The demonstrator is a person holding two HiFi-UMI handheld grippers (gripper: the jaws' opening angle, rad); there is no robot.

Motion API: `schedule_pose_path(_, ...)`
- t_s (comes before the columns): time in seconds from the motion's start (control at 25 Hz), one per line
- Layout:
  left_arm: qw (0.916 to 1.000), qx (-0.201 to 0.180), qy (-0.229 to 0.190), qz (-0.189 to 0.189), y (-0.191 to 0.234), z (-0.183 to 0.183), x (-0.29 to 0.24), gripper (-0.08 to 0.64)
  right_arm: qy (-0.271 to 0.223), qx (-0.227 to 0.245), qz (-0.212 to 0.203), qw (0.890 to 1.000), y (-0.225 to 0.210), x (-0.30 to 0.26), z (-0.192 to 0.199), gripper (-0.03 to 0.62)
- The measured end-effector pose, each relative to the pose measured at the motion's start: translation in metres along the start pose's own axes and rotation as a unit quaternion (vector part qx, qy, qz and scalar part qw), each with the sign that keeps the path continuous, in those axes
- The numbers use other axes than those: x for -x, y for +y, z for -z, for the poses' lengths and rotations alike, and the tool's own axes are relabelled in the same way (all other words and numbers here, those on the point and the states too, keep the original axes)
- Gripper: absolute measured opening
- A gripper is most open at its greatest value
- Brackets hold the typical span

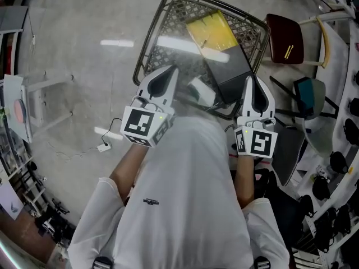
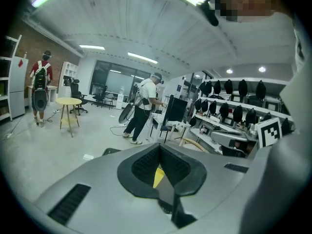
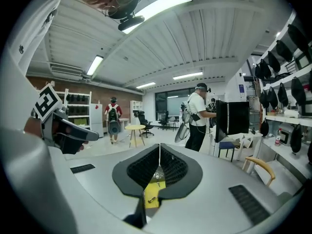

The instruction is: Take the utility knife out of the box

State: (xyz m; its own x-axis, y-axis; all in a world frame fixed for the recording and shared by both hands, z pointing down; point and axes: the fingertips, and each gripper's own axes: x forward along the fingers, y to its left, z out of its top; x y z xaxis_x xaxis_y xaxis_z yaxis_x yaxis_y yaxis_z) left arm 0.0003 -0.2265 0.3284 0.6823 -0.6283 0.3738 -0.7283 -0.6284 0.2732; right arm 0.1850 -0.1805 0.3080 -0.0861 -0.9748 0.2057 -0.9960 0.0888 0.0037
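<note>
**Left gripper** (image 1: 171, 70) — jaws closed together with nothing between them. It is held forward over the near-left rim of the wire basket (image 1: 147, 45). In the left gripper view (image 2: 159, 147) a strip of yellow shows below the meeting pads.

**Right gripper** (image 1: 251, 80) — jaws closed pad to pad and empty. It is held over the basket's near-right corner. The right gripper view (image 3: 159, 148) shows the pads meeting along one line.

**Wire basket** — mesh-sided, standing on the pale floor (image 1: 73, 27) ahead of the person.

**Yellow flat item** (image 1: 212, 31) — lies in the basket toward the far-right corner. On it rests a small slender thing (image 3: 152, 197), which is too small to tell whether it is the utility knife.

**Dark panel** (image 1: 227, 66) — in the basket, touching the yellow item's near edge and running along the right side.

**White object** (image 1: 202, 91) — at the basket's near edge, between the two grippers.

**Surroundings** — a dark red seat (image 1: 284, 38) stands beside the basket's right side. A standing person in a white top (image 2: 145, 106) is at a monitor, and a round yellow table (image 2: 68, 101) stands well apart.
</note>
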Motion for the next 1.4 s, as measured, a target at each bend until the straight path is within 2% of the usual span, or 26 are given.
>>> schedule_pose_path(0.2, 0.9997, 0.009, 0.010, -0.019, 0.002, 0.004, -0.040, 0.003, 0.010, -0.009, -0.030, 0.999, -0.009, -0.026, 0.013, 0.003)
schedule_pose_path(0.4, 0.9994, 0.005, 0.028, -0.018, 0.004, 0.015, -0.078, 0.005, 0.023, -0.001, -0.069, 0.997, -0.007, -0.049, 0.026, 0.003)
schedule_pose_path(0.64, 0.9985, 0.005, 0.051, -0.021, 0.017, 0.031, -0.119, 0.005, 0.048, 0.005, -0.091, 0.995, -0.012, -0.080, 0.049, 0.003)
schedule_pose_path(0.92, 0.9960, -0.003, 0.086, -0.021, 0.024, 0.063, -0.158, 0.006, 0.070, -0.009, -0.112, 0.991, -0.019, -0.106, 0.084, 0.003)
schedule_pose_path(1.04, 0.9944, -0.005, 0.103, -0.021, 0.027, 0.079, -0.174, 0.071, 0.073, -0.004, -0.128, 0.989, -0.018, -0.112, 0.095, 0.003)
schedule_pose_path(1.4, 0.9891, -0.014, 0.146, -0.010, 0.035, 0.123, -0.220, 0.094, 0.081, -0.017, -0.138, 0.987, -0.024, -0.129, 0.123, 0.003)
